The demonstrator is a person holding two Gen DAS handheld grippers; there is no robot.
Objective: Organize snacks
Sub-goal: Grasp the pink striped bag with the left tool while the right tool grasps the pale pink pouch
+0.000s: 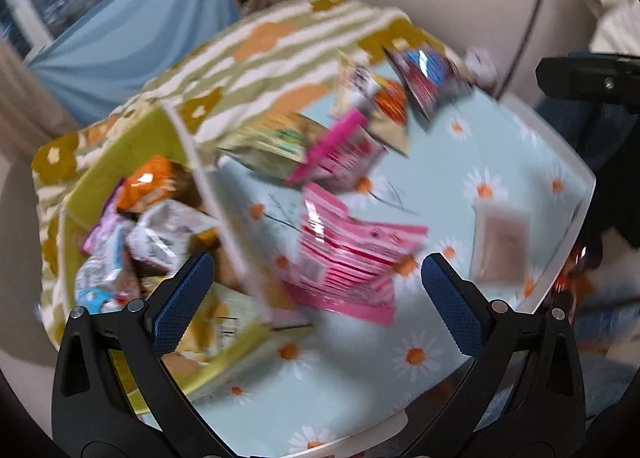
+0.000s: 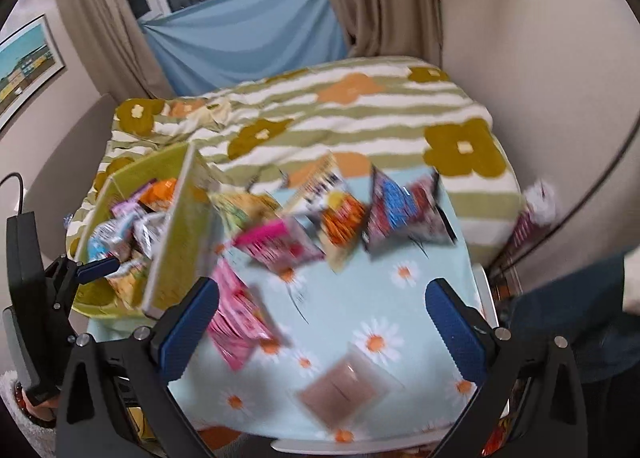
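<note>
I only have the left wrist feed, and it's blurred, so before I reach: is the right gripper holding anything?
Observer: No. The right gripper is open, with nothing between its fingers.
Operator: What lies ahead of it?
Observer: The brown packet lies flat on the daisy cloth, just ahead of the gap between those fingers.
Operator: Where does my left gripper sit from that side?
Observer: One of its blue fingers shows at the near end of the green bin, in front of the snacks inside.
</note>
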